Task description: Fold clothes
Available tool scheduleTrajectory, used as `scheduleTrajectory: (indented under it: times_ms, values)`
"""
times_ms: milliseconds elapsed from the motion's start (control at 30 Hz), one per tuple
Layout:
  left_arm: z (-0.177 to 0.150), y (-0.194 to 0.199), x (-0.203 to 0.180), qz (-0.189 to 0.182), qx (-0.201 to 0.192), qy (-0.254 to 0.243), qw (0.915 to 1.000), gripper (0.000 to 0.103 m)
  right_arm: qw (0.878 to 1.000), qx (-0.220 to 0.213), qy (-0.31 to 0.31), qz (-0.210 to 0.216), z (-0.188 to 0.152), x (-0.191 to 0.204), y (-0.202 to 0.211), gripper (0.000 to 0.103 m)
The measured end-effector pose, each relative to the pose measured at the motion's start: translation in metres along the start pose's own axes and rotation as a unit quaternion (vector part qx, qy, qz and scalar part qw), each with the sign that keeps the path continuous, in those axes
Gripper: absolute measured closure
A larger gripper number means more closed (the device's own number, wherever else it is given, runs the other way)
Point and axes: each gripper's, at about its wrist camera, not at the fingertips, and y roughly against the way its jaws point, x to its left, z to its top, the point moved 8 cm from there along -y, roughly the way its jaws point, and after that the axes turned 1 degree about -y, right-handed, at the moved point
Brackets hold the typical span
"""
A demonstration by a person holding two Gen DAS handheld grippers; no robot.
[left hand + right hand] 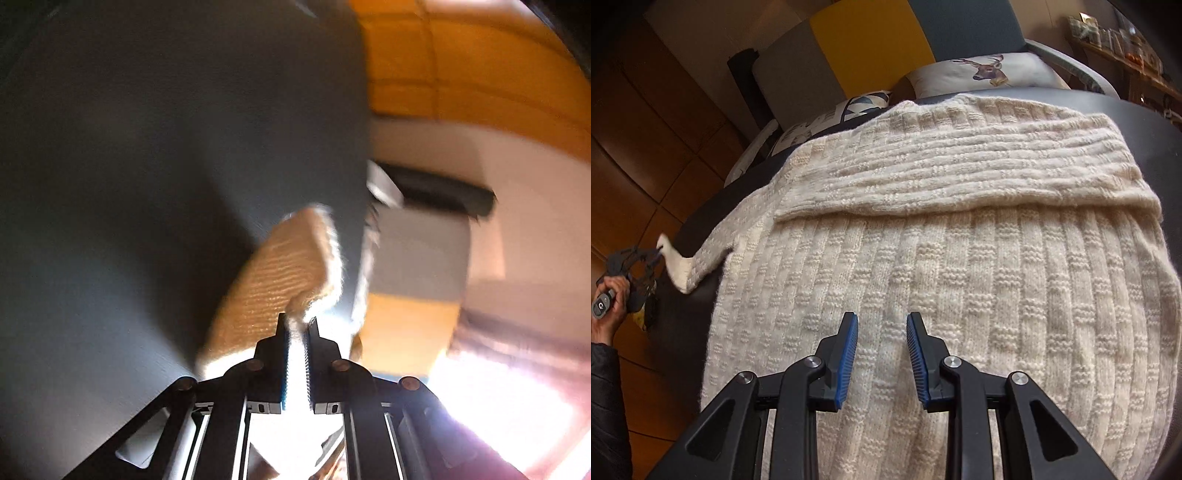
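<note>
A cream knitted sweater [942,258] lies spread on a dark round table [1145,122], one sleeve folded across its upper body. My right gripper [881,321] is open and empty, hovering over the sweater's lower part. My left gripper [298,321] is shut on the cuff of the other sleeve [280,280], beside the dark table [147,166]. In the right wrist view the left gripper [659,254] holds that sleeve cuff [677,266] out past the table's left edge.
A deer-print cushion [990,72] and a patterned cushion [820,118] lie behind the table by yellow and grey seat backs [871,48]. Wooden floor [646,147] lies to the left. A shelf with small items [1119,33] stands at the far right.
</note>
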Motion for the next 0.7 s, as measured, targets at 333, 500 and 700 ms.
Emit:
scheduleTrajectory:
  times_ms: [333,500,700]
  values:
    - [-0.179,-0.104,-0.126,-0.032,0.135,-0.153,0.9784,0.096,0.999,-0.016,-0.037,0.003,-0.005,-0.041,0.018,0.076]
    - [-0.29,-0.148,-0.136,-0.014,0.207,-0.223,0.9524,0.096,0.999,-0.026,-0.044,-0.001,-0.003,-0.056,0.025,0.076]
    - [-0.404,-0.201,-0.119,0.028,0.28,-0.307,0.9091,0.096,0.998,-0.035,-0.046,-0.009,-0.002,-0.071,0.033,0.076]
